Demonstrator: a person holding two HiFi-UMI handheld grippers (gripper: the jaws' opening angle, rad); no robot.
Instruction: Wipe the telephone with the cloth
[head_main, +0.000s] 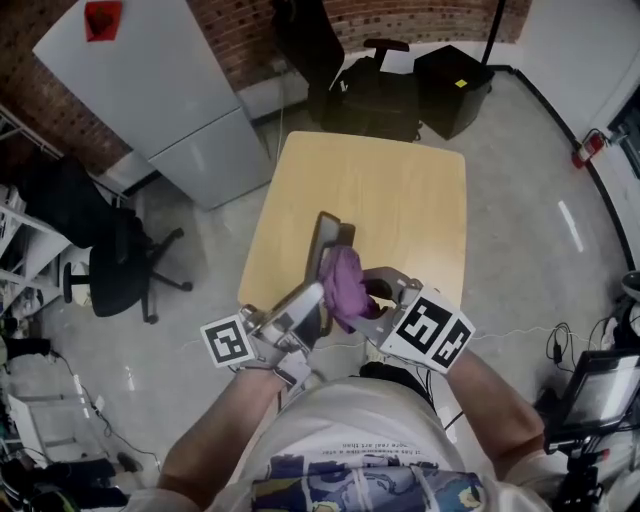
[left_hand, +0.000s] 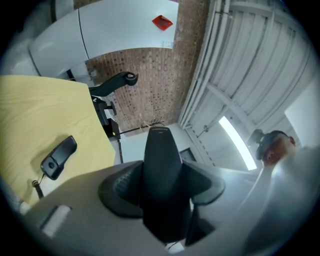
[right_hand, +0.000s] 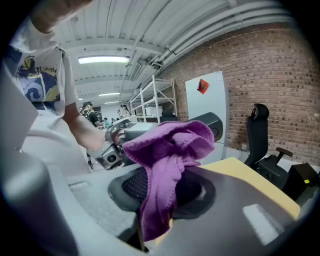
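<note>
The person holds both grippers close together over the near edge of the desk (head_main: 400, 190), just in front of the body. The left gripper (head_main: 312, 302) is clamped on the telephone (head_main: 324, 250), a long dark handset. In the left gripper view the handset fills the space between the two jaws, and its narrow end sticks out beyond them. In the head view the telephone is lifted off the desk and its free end points toward the far edge.

The right gripper (head_main: 372, 295) is closed on the purple cloth (head_main: 345, 280). In the right gripper view the cloth is pinched between the jaws; one bunched part stands above them and one loose end hangs below. In the head view the bunched part lies against the right side of the telephone, about at its middle. In the right gripper view the rounded end of the telephone shows just behind the cloth.

The left gripper view shows also a small black object (left_hand: 59, 157) with a short cord, which lies flat on the desk, apart from both grippers. On the floor beyond the far left corner of the desk stands a white cabinet (head_main: 170, 90), and a black office chair (head_main: 120, 270) stands to the left of the desk.
</note>
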